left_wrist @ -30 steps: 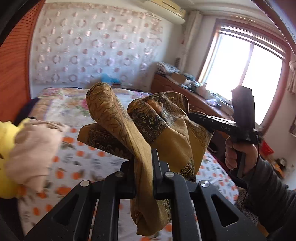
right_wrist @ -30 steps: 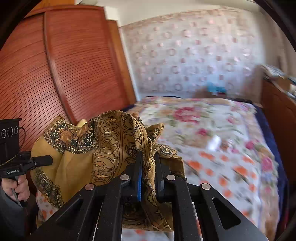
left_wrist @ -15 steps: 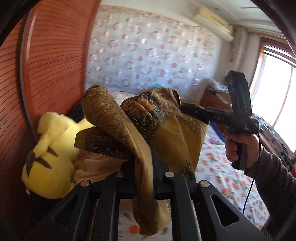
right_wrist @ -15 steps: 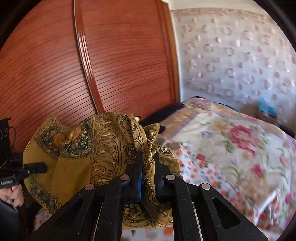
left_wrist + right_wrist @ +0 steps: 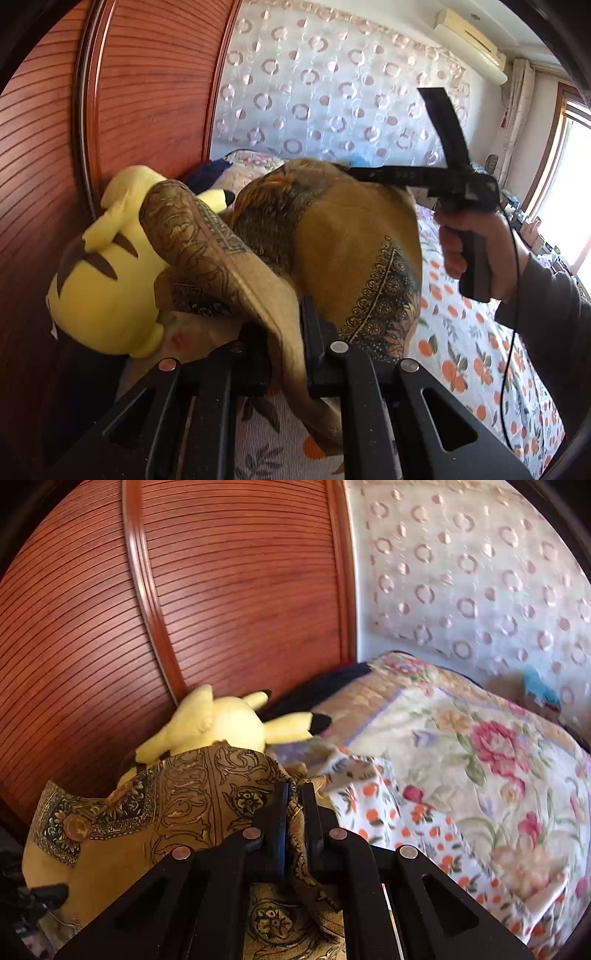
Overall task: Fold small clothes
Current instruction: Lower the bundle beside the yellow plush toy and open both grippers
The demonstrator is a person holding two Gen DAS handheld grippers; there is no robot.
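A mustard-yellow patterned cloth (image 5: 351, 236) with dark ornate borders hangs bunched in the air between both grippers. My left gripper (image 5: 284, 332) is shut on a fold of it. My right gripper (image 5: 293, 808) is shut on another part of the same cloth (image 5: 192, 805). In the left wrist view the right gripper's body (image 5: 458, 184) shows at the cloth's far top edge, held by a hand. The cloth is held close to the bed's head end, over the plush toy.
A yellow plush toy (image 5: 107, 280) lies against the ribbed wooden headboard (image 5: 229, 590). The bed has an orange-print sheet (image 5: 469, 332) and a floral quilt (image 5: 480, 746). A patterned curtain (image 5: 332, 92) hangs behind, and a window is at the right.
Both grippers have swung left with the cloth toward the headboard. The plush toy has come into full view just below the cloth. Both grips are unchanged.
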